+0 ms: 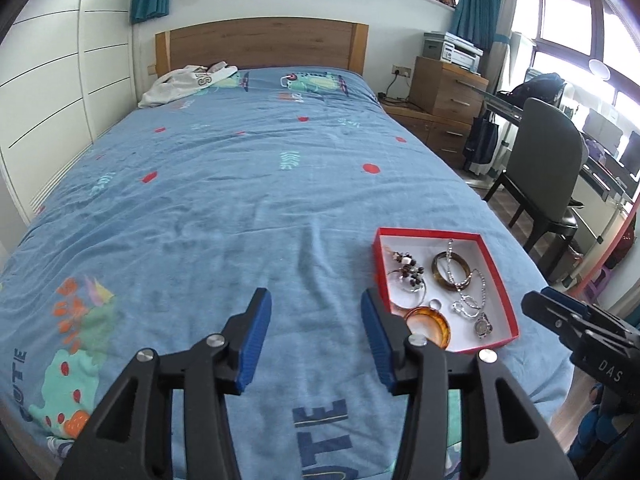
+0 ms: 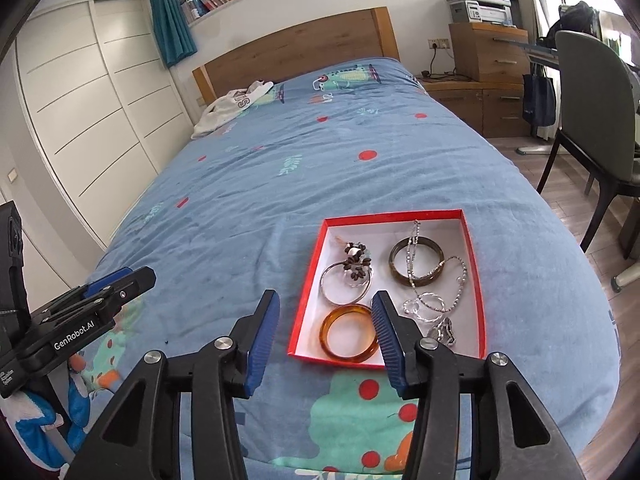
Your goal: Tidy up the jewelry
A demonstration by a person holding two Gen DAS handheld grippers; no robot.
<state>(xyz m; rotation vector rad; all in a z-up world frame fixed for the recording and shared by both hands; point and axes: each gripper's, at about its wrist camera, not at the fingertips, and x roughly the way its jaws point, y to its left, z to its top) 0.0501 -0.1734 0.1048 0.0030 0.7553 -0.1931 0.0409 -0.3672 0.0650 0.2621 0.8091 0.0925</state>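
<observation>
We see left tongs (image 1: 316, 316) spread wide, holding nothing, over the blue bed (image 1: 240, 184). Right tongs (image 2: 325, 318) also gape empty, their right pad over the box's near edge. Red box (image 2: 310, 280) sits on the bed near its right side, just right of the left tongs. Inside: amber bangle (image 2: 348, 336) at the near left, dark bangle (image 2: 416, 262) far right, bead bracelet (image 2: 356, 266), silver chain (image 2: 440, 292), watch (image 2: 442, 332). White garment (image 1: 184, 82) by the headboard.
</observation>
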